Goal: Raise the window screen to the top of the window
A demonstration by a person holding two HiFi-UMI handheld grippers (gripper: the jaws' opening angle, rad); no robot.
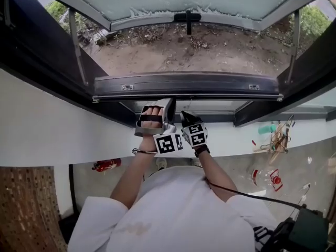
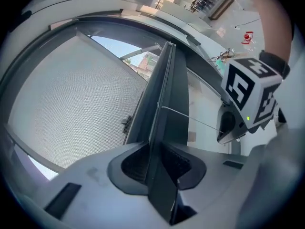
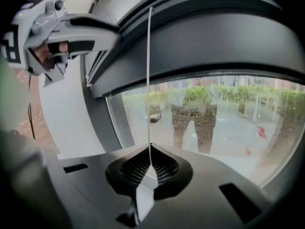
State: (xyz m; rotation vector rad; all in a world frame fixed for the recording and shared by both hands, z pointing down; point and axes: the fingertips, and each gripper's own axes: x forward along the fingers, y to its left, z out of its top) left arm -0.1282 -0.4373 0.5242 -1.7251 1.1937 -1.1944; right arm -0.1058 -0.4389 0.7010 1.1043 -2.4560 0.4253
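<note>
Running left-right: screen bar (image 1: 186, 84); left gripper (image 2: 159, 163) clamping it, right gripper (image 3: 150, 168) pinching cord (image 3: 148, 80).

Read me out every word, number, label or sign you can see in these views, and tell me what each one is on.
No readable text in any view.
Black-and-white marker cubes: square code patterns only, no letters.
Red fire extinguisher: label too small to read.
Clear bottle with red label: too small to read.

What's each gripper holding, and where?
The left gripper clamps the dark grey screen rail by its thin edge; the right gripper pinches the thin white pull cord near its lower end.
</note>
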